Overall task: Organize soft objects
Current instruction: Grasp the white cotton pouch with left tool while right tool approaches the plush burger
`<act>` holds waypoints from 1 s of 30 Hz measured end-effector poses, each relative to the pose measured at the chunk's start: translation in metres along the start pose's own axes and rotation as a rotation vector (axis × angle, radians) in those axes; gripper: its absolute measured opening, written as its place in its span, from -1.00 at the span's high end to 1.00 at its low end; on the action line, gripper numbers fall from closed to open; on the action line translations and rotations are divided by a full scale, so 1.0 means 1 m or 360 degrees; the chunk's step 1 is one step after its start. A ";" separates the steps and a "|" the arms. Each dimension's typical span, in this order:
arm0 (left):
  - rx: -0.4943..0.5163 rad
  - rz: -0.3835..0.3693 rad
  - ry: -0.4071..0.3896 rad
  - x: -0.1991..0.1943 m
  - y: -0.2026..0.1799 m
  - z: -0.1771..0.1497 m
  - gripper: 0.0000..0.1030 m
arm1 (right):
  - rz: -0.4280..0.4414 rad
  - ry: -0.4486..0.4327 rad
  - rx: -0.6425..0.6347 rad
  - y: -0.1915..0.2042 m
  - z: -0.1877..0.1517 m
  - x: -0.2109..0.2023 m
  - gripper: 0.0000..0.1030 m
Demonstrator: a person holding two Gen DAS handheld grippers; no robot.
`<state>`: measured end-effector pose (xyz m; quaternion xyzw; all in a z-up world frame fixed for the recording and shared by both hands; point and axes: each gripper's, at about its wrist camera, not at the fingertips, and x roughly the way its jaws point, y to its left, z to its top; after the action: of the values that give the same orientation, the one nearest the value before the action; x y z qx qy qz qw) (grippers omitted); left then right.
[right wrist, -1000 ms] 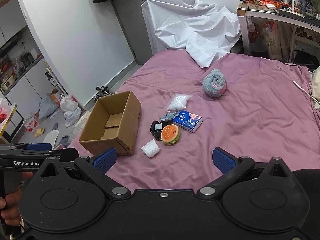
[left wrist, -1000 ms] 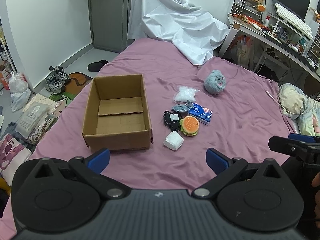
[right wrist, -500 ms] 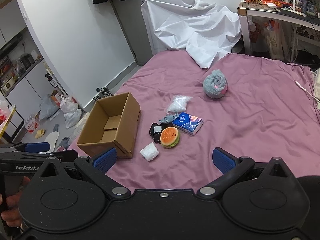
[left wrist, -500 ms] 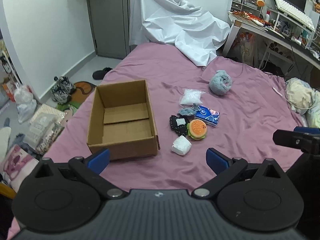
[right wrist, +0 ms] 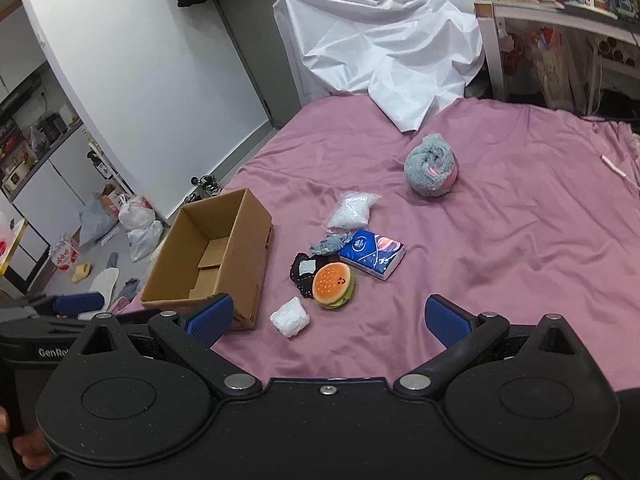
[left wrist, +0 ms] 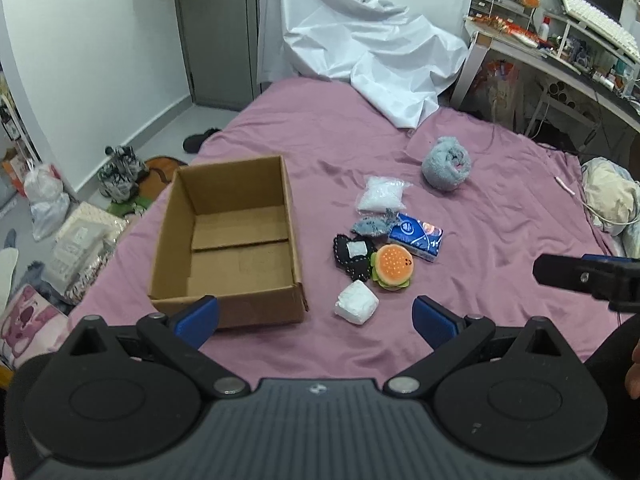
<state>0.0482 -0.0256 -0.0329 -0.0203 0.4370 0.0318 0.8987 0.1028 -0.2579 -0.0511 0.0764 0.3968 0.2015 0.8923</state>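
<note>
Both grippers, left gripper [left wrist: 316,312] and right gripper [right wrist: 326,318], hover above pink bed [left wrist: 500,216], jaws spread wide, holding nothing. Cardboard box [left wrist: 230,240] sits open-topped, empty, likely collection bin. Soft objects cluster just beside box: burger plush [left wrist: 393,267], tissue pack [left wrist: 417,235], white bundle [left wrist: 357,303]; grey fluffy ball [left wrist: 447,164] lies apart.

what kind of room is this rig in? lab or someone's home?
Most likely a home bedroom. The work surface is a bed with a purple sheet, a cluttered desk with a keyboard stands beside it, and shoes and bags lie on the floor. Nothing looks like lab fixtures.
</note>
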 end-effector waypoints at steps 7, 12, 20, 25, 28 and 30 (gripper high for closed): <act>-0.0011 0.0025 0.0080 0.025 -0.013 0.004 -0.98 | 0.0027 0.0049 0.0079 -0.014 0.011 0.019 -1.00; -0.0062 0.0014 0.0118 0.041 -0.015 0.007 -0.98 | 0.0047 0.0080 0.0153 -0.025 0.017 0.035 -1.00; -0.0124 -0.0015 0.0170 0.067 -0.024 0.011 -0.96 | 0.0072 0.0130 0.0287 -0.038 0.030 0.060 -0.99; -0.0196 -0.0021 0.0202 0.086 -0.027 0.010 -0.96 | 0.0099 0.0143 0.0336 -0.045 0.033 0.076 -0.98; -0.0257 -0.0021 0.0221 0.096 -0.027 0.009 -0.95 | 0.0102 0.0179 0.0351 -0.049 0.029 0.088 -0.97; -0.0312 -0.0013 0.0230 0.104 -0.027 0.010 -0.93 | 0.0085 0.0205 0.0357 -0.053 0.026 0.096 -0.95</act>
<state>0.1218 -0.0475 -0.1084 -0.1119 0.4954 0.0692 0.8587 0.1960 -0.2649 -0.1144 0.1731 0.4710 0.1840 0.8452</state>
